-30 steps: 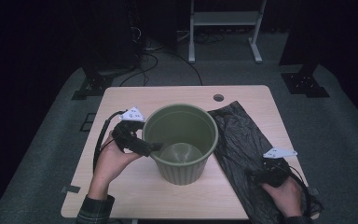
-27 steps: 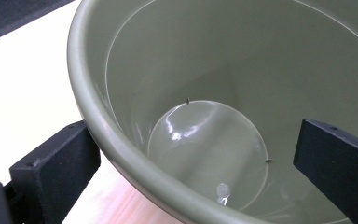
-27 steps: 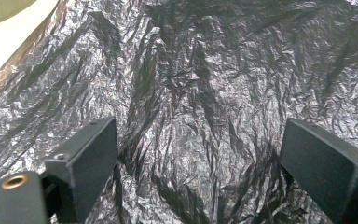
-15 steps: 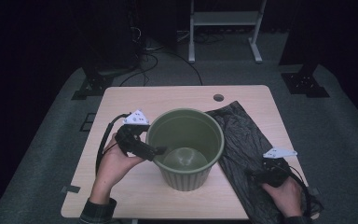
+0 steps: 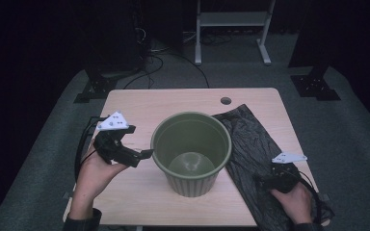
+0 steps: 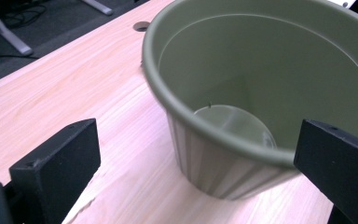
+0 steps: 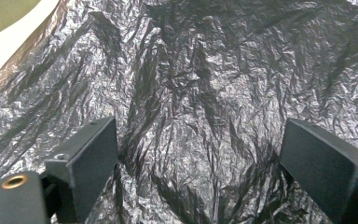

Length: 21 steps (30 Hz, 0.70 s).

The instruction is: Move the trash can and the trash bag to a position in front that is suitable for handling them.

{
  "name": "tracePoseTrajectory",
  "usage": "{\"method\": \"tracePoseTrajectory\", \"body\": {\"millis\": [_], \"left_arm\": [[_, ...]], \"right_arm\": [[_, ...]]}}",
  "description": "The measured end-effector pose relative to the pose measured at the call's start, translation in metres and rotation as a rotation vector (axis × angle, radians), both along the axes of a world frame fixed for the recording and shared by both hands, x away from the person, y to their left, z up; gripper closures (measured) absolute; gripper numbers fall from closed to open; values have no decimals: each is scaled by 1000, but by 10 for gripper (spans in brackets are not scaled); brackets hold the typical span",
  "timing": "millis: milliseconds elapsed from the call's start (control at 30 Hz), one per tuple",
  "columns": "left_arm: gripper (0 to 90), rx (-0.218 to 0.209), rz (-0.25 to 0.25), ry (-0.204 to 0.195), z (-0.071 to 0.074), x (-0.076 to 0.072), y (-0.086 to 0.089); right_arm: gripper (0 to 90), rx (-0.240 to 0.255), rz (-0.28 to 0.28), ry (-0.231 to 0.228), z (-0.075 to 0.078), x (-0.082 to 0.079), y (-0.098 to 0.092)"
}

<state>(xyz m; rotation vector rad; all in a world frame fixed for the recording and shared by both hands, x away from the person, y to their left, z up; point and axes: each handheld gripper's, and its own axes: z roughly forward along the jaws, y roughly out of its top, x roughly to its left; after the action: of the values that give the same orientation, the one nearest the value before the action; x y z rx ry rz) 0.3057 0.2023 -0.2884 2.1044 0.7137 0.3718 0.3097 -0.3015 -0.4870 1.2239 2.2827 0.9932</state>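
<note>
High view shows a green pot [image 5: 191, 153] standing upright in the middle of the desk [image 5: 139, 103]; a black bag [image 5: 257, 144] lies flat on the desk to the right of the pot, and its edge touches the pot or slips under it, I cannot tell which; the near end of the bag hangs over the desk edge.

Left gripper [image 5: 142, 155] hangs just beside the pot, apart from it; left gripper view shows its jaws spread wide, with the pot rim [image 6: 223, 135] between them and nothing pinched; the pot is empty inside.

Right gripper [image 5: 265, 180] sits low over the bag near the front right corner; right gripper view shows its jaws spread wide too, with the crinkly bag [image 7: 205, 93] right under them; they pinch nothing yet.

I think the pot is light and stiff, since it looks like thin plastic; its rim is a thick rolled lip, so that is the best place to pinch it; the smooth sides may slip.

I think the bag is very light, soft and floppy; it looks thin and could tear; the jaws need to press down and pinch a fold of it near the edge, because flat film is hard to pick up.
</note>
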Motion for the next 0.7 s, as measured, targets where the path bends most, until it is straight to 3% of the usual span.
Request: {"method": "tracePoseTrajectory", "body": {"millis": [133,333,600,700], "left_arm": [[0,0,21,-2,-2,-10,12],[0,4,44,10,-18,-20,24],[0,-4,47,31,-62,-27,26],[0,-8,45,30,-72,-28,26]], "right_arm": [[104,0,0,0,0,0,0],[104,0,0,0,0,0,0],[104,0,0,0,0,0,0],[104,0,0,0,0,0,0]]}}
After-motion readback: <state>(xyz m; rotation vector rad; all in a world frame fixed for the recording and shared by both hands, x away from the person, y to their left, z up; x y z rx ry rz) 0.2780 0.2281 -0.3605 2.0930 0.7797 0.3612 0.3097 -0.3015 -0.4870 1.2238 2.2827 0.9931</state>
